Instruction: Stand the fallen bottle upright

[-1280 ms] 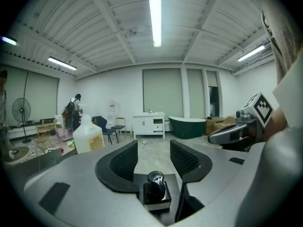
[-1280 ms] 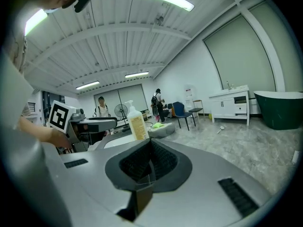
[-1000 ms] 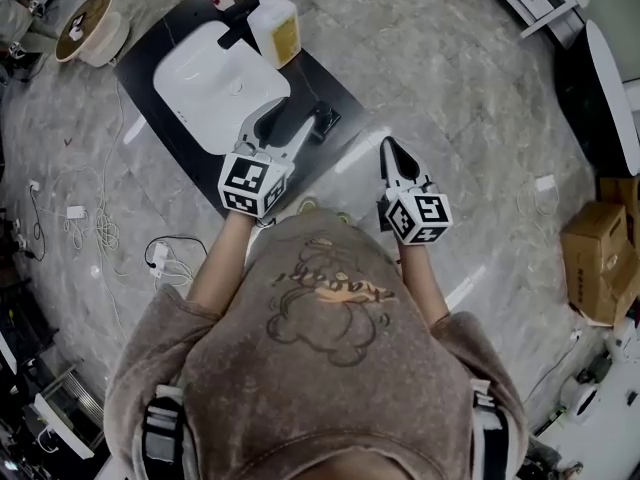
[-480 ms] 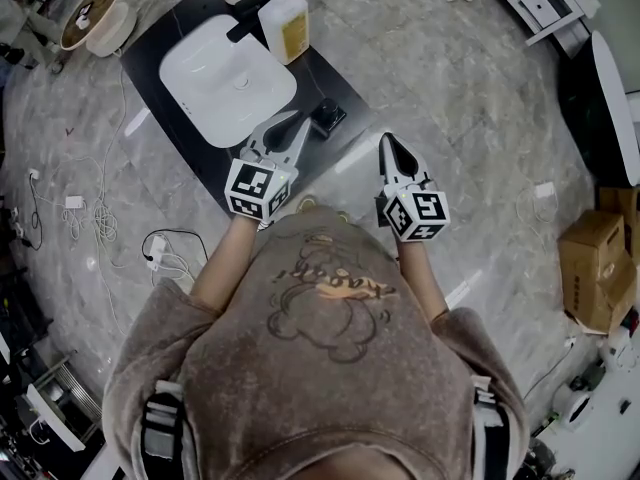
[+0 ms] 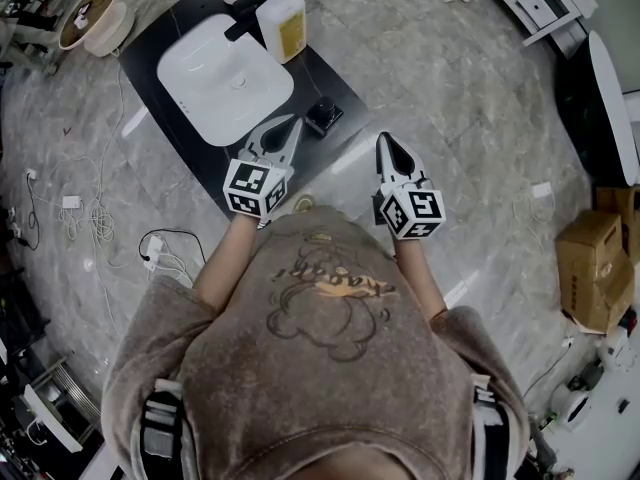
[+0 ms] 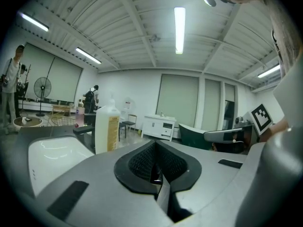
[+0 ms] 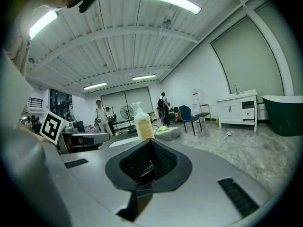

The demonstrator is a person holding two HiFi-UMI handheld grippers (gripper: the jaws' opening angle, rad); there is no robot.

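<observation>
- The bottle [image 5: 281, 26] stands upright now, as it did a second ago. It has kept its spot at the far corner of the white sink [image 5: 190, 63], on the dark counter [image 5: 345, 90].
- The left gripper [image 5: 289, 126] had its jaws spread wide a second ago. They have just been closing and now meet with nothing between them.
- In the head view the left gripper sits slightly lower in the picture than before. The right gripper [image 5: 385, 140] is where it was.
- From the left gripper the bottle [image 6: 107, 129] is well ahead and off to the left, past the sink, with no contact.
- From the right gripper the bottle [image 7: 143, 125] is almost straight ahead, a touch left, and farther off still.
- The bottle is a pale, squarish pump bottle with a yellow label on one face and a white pump head on top.
- The right gripper's [image 7: 150, 162] jaws are together and hold nothing.
- Both grippers point nearly level toward the counter, side by side and apart from each other.
- A small black object [image 5: 323, 116] rests on the near edge of the counter, just ahead and to the right of the left gripper's [image 6: 156, 167] tips, without touching them. I cannot tell what it is.
- A black faucet [image 5: 245, 18] stands just left of the bottle.
</observation>
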